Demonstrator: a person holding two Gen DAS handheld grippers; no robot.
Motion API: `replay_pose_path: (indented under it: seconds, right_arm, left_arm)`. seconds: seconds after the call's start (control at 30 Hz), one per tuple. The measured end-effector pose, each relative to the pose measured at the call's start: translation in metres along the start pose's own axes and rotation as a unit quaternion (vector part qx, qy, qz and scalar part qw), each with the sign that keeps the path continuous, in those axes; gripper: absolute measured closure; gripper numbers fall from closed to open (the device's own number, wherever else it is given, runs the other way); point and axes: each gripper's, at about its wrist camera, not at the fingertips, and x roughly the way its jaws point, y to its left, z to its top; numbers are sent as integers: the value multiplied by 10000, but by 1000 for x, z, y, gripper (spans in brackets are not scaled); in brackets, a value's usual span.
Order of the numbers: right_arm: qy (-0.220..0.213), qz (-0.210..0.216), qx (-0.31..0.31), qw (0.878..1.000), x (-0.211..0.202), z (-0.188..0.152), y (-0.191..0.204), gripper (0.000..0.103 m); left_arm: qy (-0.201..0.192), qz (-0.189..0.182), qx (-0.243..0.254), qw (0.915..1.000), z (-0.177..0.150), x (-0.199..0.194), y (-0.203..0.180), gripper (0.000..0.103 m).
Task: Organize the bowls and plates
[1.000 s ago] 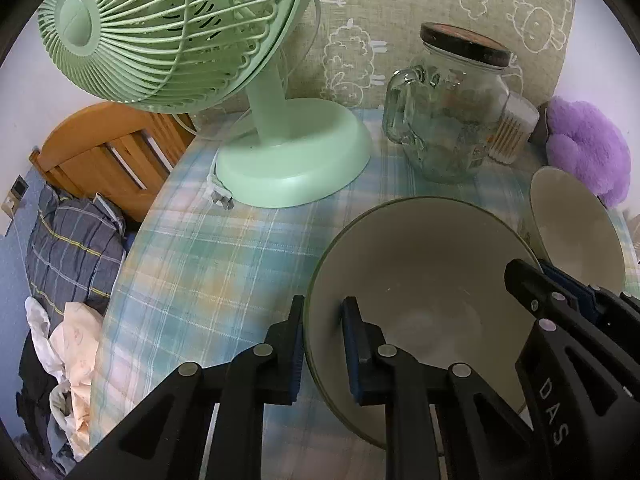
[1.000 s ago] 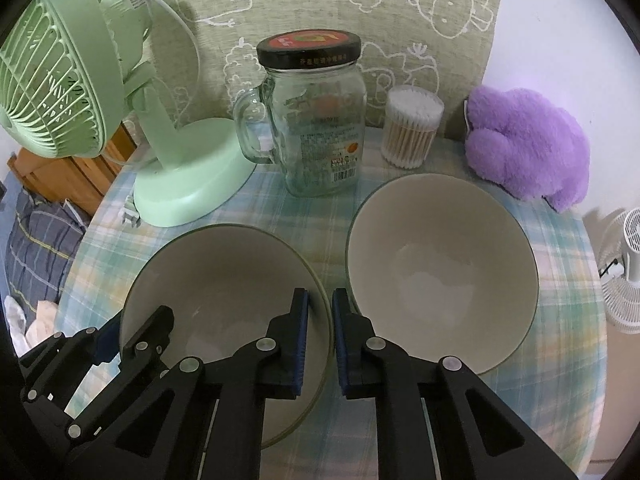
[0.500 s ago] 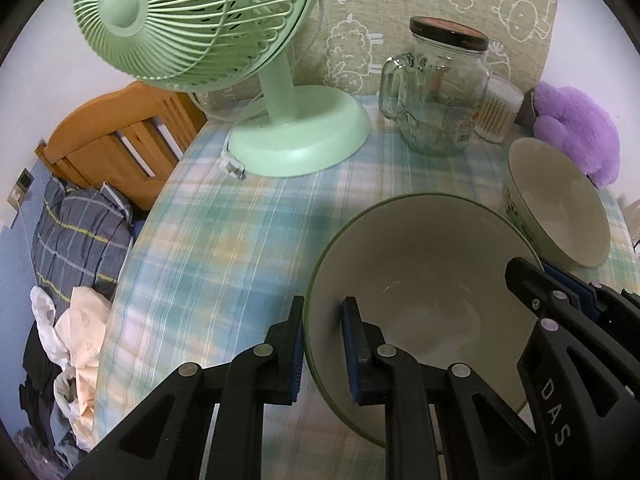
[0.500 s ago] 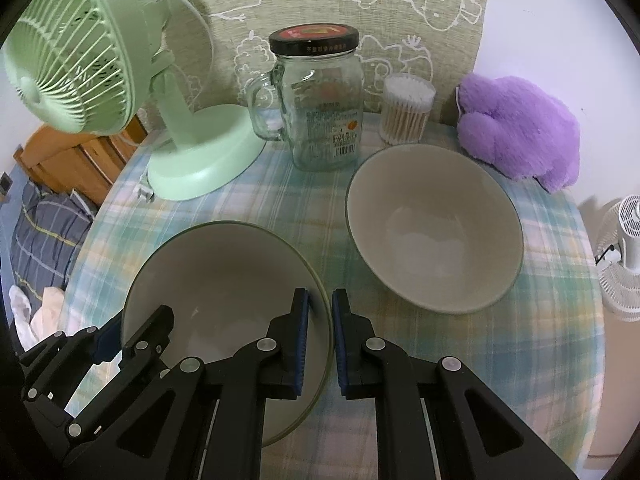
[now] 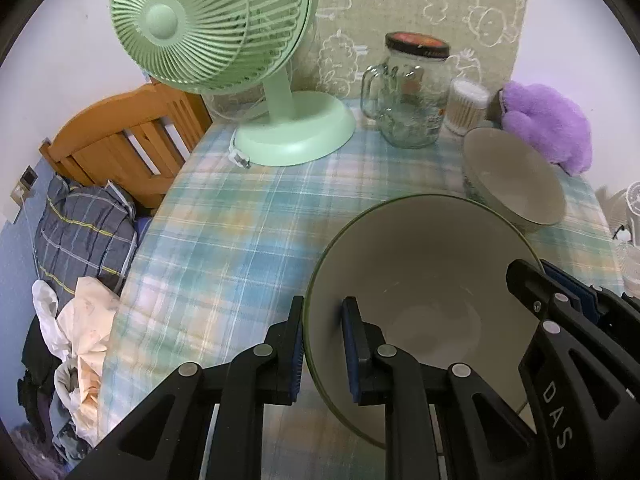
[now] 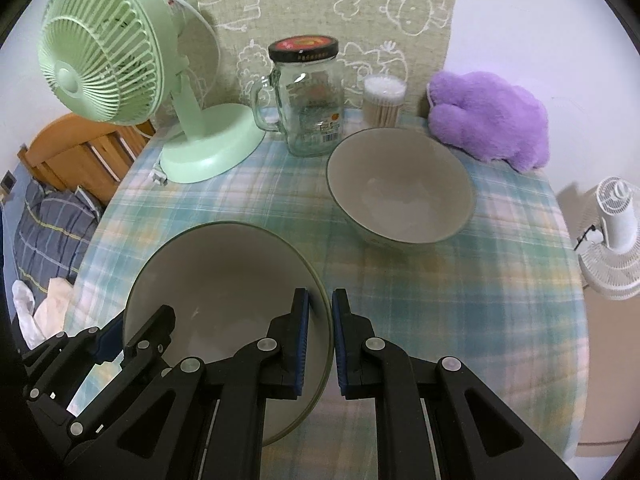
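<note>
The left gripper (image 5: pixel 322 350) pinches the left rim of the near bowl (image 5: pixel 432 280), one pad outside the wall and one inside. The right gripper (image 6: pixel 320 338) pinches the same bowl's right rim in the same way, so both claws hold it between them above the cloth. Each claw shows at the edge of the other's view.

The far bowl (image 6: pixel 400 196) sits on the table (image 6: pixel 460 292), well apart from the held one, toward the back right. The table is round-edged and covered in a pale blue, green and peach plaid cloth. Behind the far bowl stand a lidded glass jar (image 6: pixel 310 100) with a handle and a tub of cotton swabs (image 6: pixel 382 100), just beside each other. A purple plush (image 6: pixel 492 120) lies at the back right, and a green fan (image 6: pixel 120 72) stands at the back left with its plug on the cloth. A beige hanging with white outline drawings covers the wall behind them.

The left view takes in more of the room to the left: a wooden bed frame (image 5: pixel 120 144), a dark plaid pillow (image 5: pixel 84 236) and crumpled light fabric below it. The right view alone shows clearly a small white fan (image 6: pixel 612 236) off the table's right edge.
</note>
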Motion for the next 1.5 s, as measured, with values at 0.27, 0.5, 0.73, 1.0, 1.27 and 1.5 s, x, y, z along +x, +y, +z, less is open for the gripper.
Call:
replay_pose_path:
  seconds: [0.27,0.5,0.73,1.0,1.27,1.5]
  right_arm:
    - [-190,-121,134,9997,-47,-20,5,88]
    - [-319,-275,236,9988,-89,-42,14,88]
    - [-351,-480,393,9975,-118,-70,19,88]
    - [-382,-767,586,9946,-145,-110,22,88]
    - [-311,-987,781,9916,-159,-145,21,88]
    - [-182,-1054,863,9905,-158,-170,18,88]
  left_arm:
    - [-192,-142,27,9997,-16,-41,9,88]
    - [-326,-287,180,9989,-37,-78,19,88]
    - [-427,-485,423,9970,-63,-103,24,88]
    - [-434,-758,652,9940,-97,-119,24,88]
    - [-424,-986,923,9899,-127,-127,20,88]
    - [-235,-1111,990,9886,-148,-120,16,87]
